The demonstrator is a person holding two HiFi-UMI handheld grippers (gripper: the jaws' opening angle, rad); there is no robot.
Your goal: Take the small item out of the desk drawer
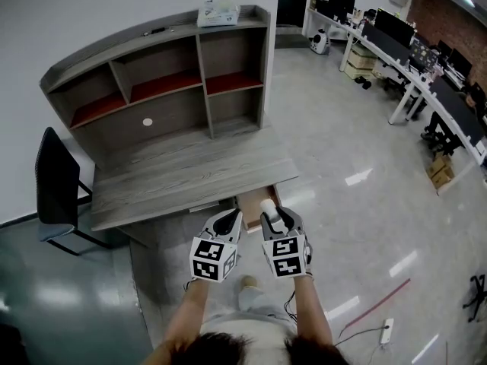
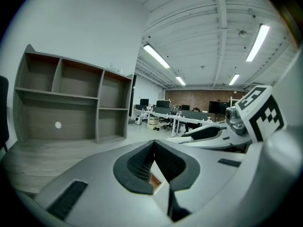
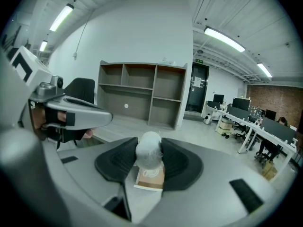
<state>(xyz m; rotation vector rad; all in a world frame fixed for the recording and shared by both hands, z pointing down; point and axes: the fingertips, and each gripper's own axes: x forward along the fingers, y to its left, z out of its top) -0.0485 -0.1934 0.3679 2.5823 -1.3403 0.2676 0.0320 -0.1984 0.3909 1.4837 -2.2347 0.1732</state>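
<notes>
The wooden desk (image 1: 183, 169) has its drawer (image 1: 249, 204) pulled open under the front edge. My right gripper (image 1: 272, 213) hovers just over that drawer, shut on a small white rounded item (image 1: 268, 205). In the right gripper view the item (image 3: 149, 150) sits pinched between the dark pads (image 3: 177, 162), with the brown drawer bottom (image 3: 151, 179) showing below it. My left gripper (image 1: 227, 219) hangs beside it on the left, shut with nothing in it. In the left gripper view its pads (image 2: 137, 164) meet.
A hutch with shelves (image 1: 163, 74) stands on the desk's back, with a tissue box (image 1: 218, 12) on top. A black chair (image 1: 57, 185) is at the desk's left. Rows of office desks with monitors (image 1: 403, 44) fill the far right. A power strip (image 1: 386, 331) lies on the floor.
</notes>
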